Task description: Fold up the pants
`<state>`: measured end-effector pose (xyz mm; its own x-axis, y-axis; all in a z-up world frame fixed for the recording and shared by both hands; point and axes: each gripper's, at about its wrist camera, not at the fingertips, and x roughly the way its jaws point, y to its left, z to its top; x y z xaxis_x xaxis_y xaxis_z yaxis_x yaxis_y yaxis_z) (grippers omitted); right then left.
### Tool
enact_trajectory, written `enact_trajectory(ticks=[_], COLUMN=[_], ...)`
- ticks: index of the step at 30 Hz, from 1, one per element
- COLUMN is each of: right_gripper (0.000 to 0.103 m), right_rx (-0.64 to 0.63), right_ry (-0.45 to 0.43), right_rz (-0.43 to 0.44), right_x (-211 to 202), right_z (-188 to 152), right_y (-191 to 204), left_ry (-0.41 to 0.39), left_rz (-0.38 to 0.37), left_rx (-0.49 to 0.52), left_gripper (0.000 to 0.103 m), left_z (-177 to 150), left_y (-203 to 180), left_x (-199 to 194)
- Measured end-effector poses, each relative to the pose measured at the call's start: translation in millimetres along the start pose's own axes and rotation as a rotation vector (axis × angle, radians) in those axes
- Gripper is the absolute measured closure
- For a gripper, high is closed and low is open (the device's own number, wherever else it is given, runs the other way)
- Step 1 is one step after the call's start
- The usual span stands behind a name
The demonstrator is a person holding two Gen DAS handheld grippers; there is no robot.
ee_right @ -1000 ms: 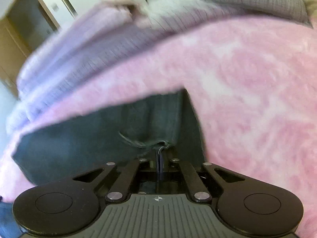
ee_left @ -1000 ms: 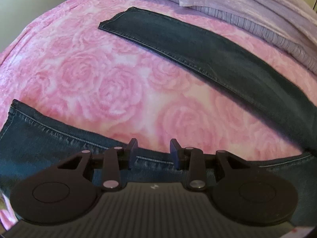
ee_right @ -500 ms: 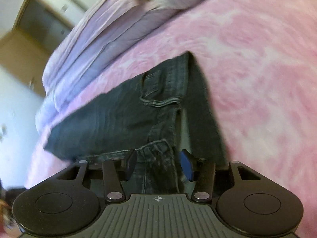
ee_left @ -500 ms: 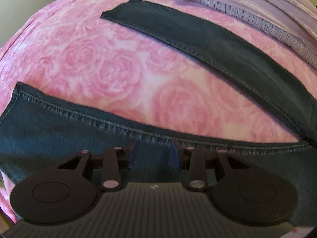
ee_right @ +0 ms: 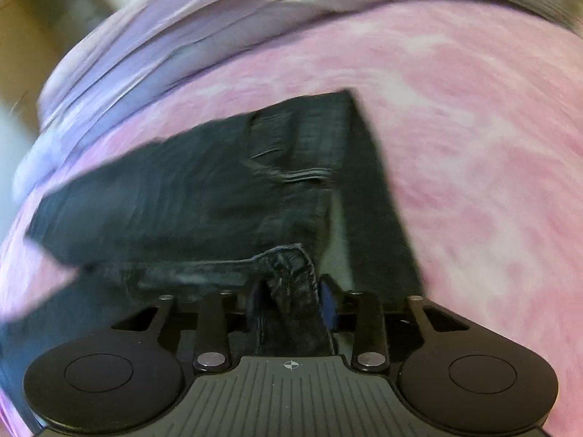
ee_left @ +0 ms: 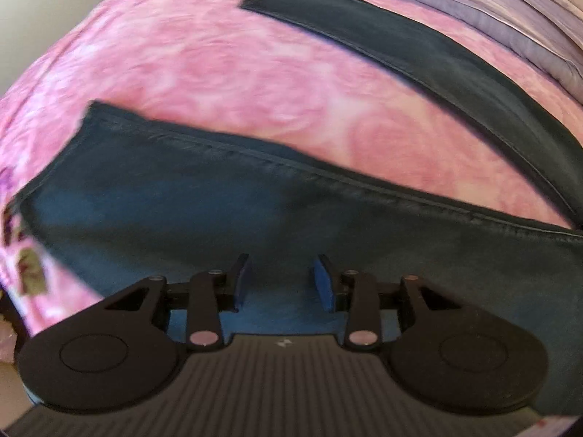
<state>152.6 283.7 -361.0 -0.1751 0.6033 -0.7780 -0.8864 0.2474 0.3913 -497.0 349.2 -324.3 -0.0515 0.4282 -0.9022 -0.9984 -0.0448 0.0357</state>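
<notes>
Dark blue jeans lie spread on a pink rose-patterned blanket [ee_left: 255, 83]. In the left wrist view the near leg [ee_left: 218, 200] runs across under my left gripper [ee_left: 280, 276], and the far leg [ee_left: 419, 65] slants off to the upper right. The left jaws are opening a little, with flat denim below them and nothing pinched. In the right wrist view the waist and pocket area of the jeans [ee_right: 182, 189] spreads out to the left. A raised fold of denim [ee_right: 291, 276] fills the gap of my right gripper [ee_right: 291, 298], whose jaws are closing with both pads against it.
Lilac striped bedding [ee_left: 492, 11] is piled along the far side of the bed, also visible in the right wrist view as lilac bedding [ee_right: 164, 54]. The blanket [ee_right: 473, 127] stretches out to the right of the jeans. A wall and a wooden door frame show at the upper left.
The left gripper slid from the near leg's edge to over its middle. The right gripper went from shut to open and came in around a raised fold of denim at the waist.
</notes>
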Motion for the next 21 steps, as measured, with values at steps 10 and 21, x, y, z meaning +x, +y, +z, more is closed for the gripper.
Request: enact_trajectory(ticks=[10, 21], right_gripper=[0.042, 0.099], right_rx=[0.459, 0.628], right_ry=[-0.091, -0.177], right_rz=[-0.142, -0.131], right_x=[-144.0, -126.0], right_z=[-120.0, -155.0], right_y=[-27.8, -33.5], left_ry=[0.01, -0.041], left_rz=[0.078, -0.005], left_rx=[-0.287, -0.567], left_gripper=[0.055, 0.053], left_z=[-27.9, -35.7], left_y=[116.1, 191.2], left_x=[-27.6, -11.5])
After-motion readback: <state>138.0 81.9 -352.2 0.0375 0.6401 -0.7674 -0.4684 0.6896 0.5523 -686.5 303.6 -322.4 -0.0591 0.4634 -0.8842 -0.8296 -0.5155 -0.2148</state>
